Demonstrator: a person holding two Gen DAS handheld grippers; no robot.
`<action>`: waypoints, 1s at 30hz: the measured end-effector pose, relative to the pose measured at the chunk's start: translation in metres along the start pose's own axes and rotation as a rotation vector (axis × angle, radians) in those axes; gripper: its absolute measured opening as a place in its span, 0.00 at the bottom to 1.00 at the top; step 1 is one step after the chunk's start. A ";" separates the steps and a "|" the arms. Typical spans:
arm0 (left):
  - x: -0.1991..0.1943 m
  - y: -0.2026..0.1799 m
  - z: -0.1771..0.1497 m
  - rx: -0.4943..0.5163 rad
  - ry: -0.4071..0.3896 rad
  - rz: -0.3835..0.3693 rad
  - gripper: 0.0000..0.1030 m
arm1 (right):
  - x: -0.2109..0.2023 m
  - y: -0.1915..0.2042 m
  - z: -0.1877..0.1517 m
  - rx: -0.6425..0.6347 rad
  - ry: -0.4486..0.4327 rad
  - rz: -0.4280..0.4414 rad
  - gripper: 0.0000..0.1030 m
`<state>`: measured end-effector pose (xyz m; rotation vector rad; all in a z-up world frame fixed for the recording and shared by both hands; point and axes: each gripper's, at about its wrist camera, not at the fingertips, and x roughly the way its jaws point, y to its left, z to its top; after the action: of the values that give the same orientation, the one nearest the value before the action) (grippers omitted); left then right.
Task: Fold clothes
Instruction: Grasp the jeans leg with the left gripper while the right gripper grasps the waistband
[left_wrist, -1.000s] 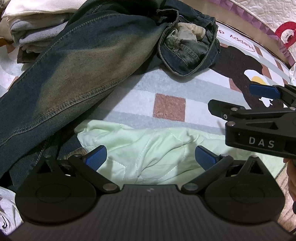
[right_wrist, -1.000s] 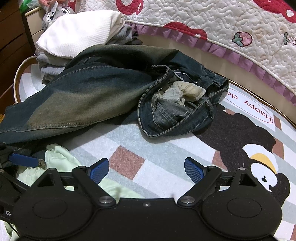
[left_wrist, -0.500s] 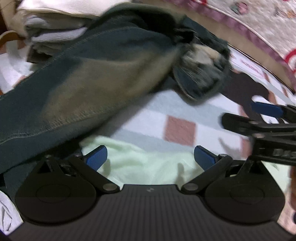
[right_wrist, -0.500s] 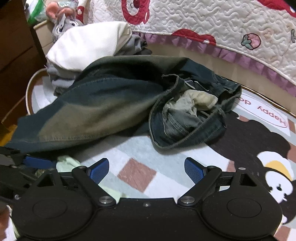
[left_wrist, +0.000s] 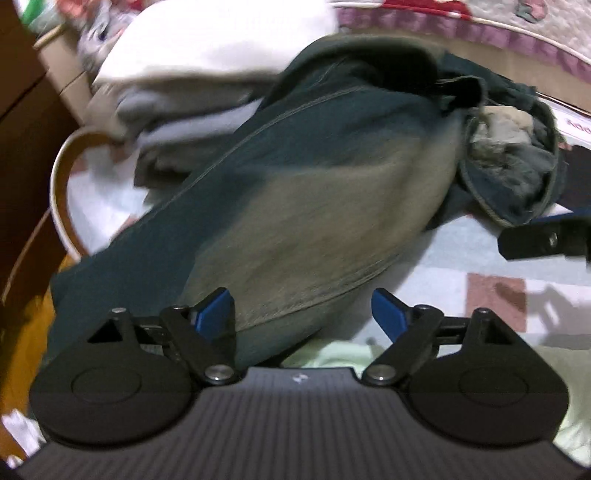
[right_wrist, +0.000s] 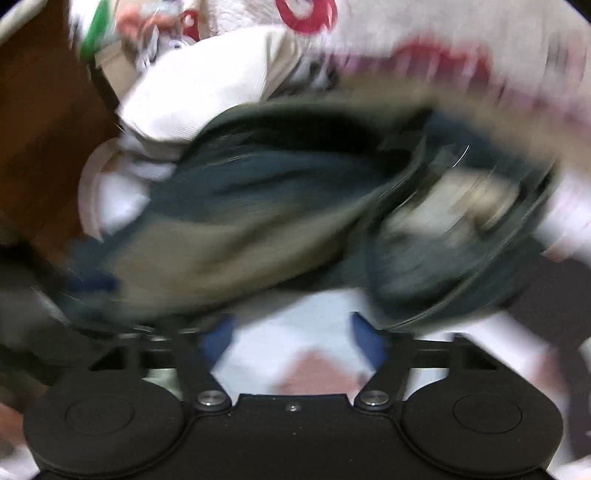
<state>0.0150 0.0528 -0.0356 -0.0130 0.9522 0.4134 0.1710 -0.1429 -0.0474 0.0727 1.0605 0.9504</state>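
Right wrist view smeared throughout by motion; jeans (right_wrist: 280, 206) a dark streak, stitching unreadable. Pale green garment (left_wrist: 332, 352) mostly hidden under the jeans (left_wrist: 295, 206) and the left tongs' body. Right tongs (left_wrist: 546, 240) cut off by frame edge. Rug lettering (left_wrist: 580, 127) clipped, illegible.

faded matt denim jeans (left_wrist: 295, 206), soft white knit fabric on folded pile (left_wrist: 207, 48), matt black plastic left gripper (left_wrist: 303, 314) with blue pads, flat-woven printed rug (left_wrist: 480, 266)

I see the jeans (left_wrist: 295, 192) lying across the rug (left_wrist: 461, 258), a stack of folded clothes (left_wrist: 192, 81) behind them, the quilted garment (left_wrist: 332, 354) in front.
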 end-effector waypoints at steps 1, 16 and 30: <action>0.002 0.001 -0.003 0.017 -0.009 0.001 0.82 | 0.006 -0.004 0.000 0.032 0.003 0.003 0.52; 0.044 0.028 -0.003 0.017 -0.055 0.115 0.64 | 0.058 -0.037 -0.013 0.328 -0.111 -0.139 0.72; 0.045 0.032 -0.001 0.012 -0.068 0.004 0.95 | 0.087 -0.066 0.022 0.358 -0.376 -0.255 0.68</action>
<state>0.0259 0.0976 -0.0658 0.0136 0.8879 0.4097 0.2416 -0.1150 -0.1286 0.3882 0.8530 0.4829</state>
